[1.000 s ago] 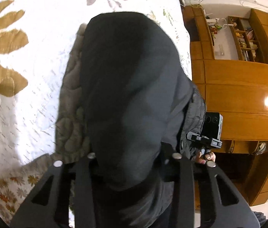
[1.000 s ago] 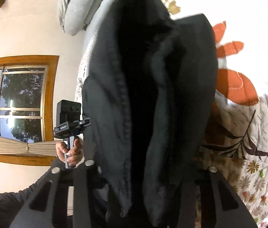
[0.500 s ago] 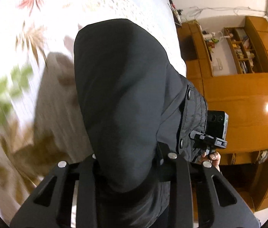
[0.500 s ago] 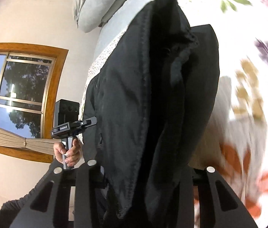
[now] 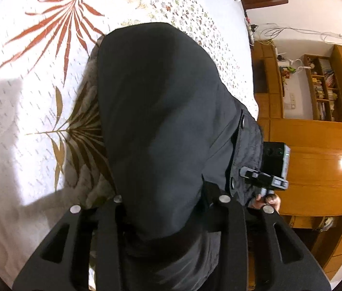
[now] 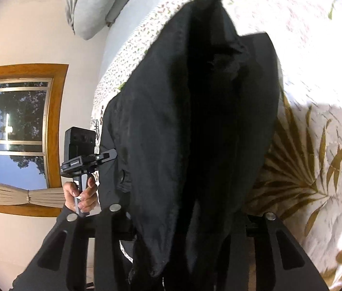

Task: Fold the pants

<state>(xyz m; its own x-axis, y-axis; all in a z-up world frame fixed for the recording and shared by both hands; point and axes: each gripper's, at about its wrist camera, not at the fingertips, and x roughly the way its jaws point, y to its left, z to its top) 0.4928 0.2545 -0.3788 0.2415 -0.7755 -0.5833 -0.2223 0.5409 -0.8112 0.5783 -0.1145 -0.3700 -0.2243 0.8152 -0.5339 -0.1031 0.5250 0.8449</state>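
Note:
The black pants [image 5: 161, 126] hang in the air above the bed, stretched between my two grippers. My left gripper [image 5: 168, 208] is shut on one end of the pants; the cloth drapes over its jaws and hides the fingertips. My right gripper [image 6: 183, 220] is shut on the other end of the pants [image 6: 195, 121], which fall in a deep fold in front of the camera. The right gripper also shows in the left wrist view [image 5: 268, 169], and the left gripper in the right wrist view [image 6: 83, 155], each held by a hand.
A white quilted bedspread [image 5: 37, 97] with red and olive leaf prints lies below. Wooden wardrobe and bookshelves [image 5: 316, 145] stand at the right. A grey pillow [image 6: 90, 2] and a window [image 6: 18, 131] are on the left of the right wrist view.
Both grippers have carried the hanging pants across the bed; the leaf prints beneath have shifted. The grip on the pants is the same.

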